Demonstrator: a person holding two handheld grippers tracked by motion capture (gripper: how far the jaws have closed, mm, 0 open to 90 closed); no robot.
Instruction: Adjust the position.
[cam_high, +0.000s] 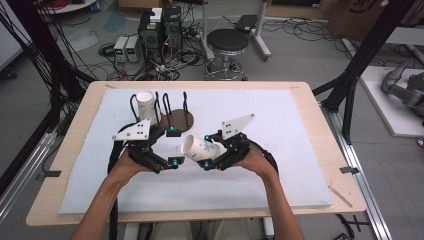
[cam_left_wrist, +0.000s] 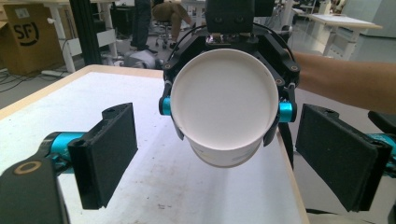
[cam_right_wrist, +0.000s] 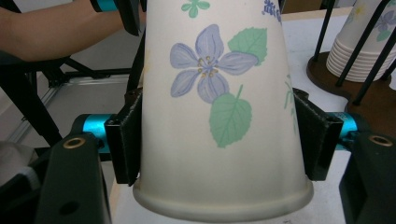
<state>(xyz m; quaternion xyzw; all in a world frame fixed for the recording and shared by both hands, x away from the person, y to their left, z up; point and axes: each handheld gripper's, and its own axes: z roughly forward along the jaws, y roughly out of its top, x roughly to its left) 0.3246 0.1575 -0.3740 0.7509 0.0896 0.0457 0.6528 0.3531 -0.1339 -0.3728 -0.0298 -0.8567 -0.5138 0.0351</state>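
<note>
Paper cup (cam_high: 199, 148), white with blue flowers and green leaves, held off the white mat (cam_high: 280, 165) near the middle of the table (cam_high: 320, 130), lying on its side with the open mouth toward the left gripper (cam_high: 172, 146). Clamped across the body by the right gripper (cam_high: 206, 159); in the right gripper view, both black pads (cam_right_wrist: 125, 140) pressed flat against the cup's sides (cam_right_wrist: 215, 116), rolled rim nearest the camera, the wall pinched in slightly between the jaws. Seen from the left gripper view as a round white opening (cam_left_wrist: 223, 100) framed by the right gripper's jaws, one on each side.

Left gripper spread wide, its two pads (cam_left_wrist: 108, 151) well apart to either side of the cup, touching nothing; nothing pressed between them. Sits just beside the cup's mouth in the high view, both hands low over the mat and facing each other.

Behind the grippers, a round brown cup holder (cam_high: 175, 120) with upright black rods, standing on the mat near the far edge. Stack of matching cups (cam_high: 146, 105) at its left end, also visible at the upper right of the right gripper view (cam_right_wrist: 362, 51), nested and upright between rods
</note>
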